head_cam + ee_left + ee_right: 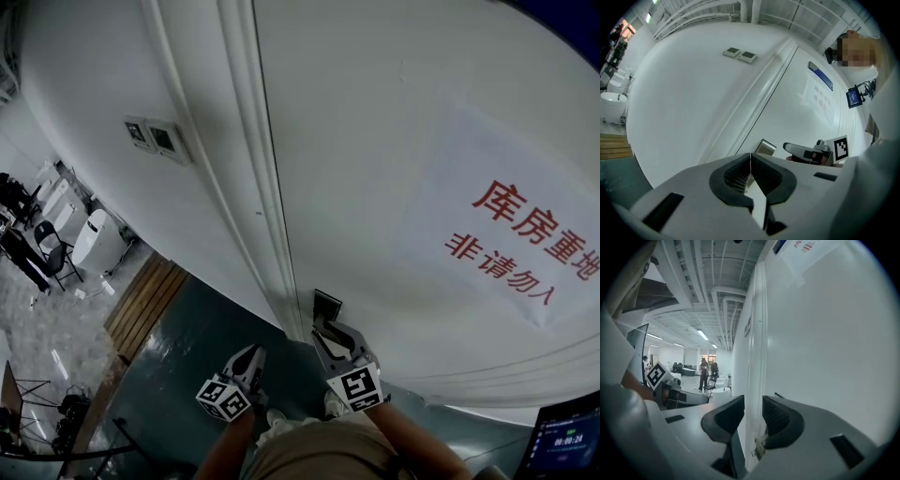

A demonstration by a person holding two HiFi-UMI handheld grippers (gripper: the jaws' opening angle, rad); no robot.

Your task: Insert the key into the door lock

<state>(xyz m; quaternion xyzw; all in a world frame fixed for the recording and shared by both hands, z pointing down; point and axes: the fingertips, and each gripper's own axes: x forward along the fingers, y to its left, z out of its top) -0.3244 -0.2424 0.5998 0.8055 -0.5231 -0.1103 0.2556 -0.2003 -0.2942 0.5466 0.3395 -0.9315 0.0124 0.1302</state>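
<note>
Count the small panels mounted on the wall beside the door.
2, side by side on the wall left of the door frame: left panel, right panel. None seem hidden.

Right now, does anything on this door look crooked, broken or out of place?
Nothing stands out. The door looks undamaged, its lock plate sits by the door's edge, and the paper sign lies flat.
</note>
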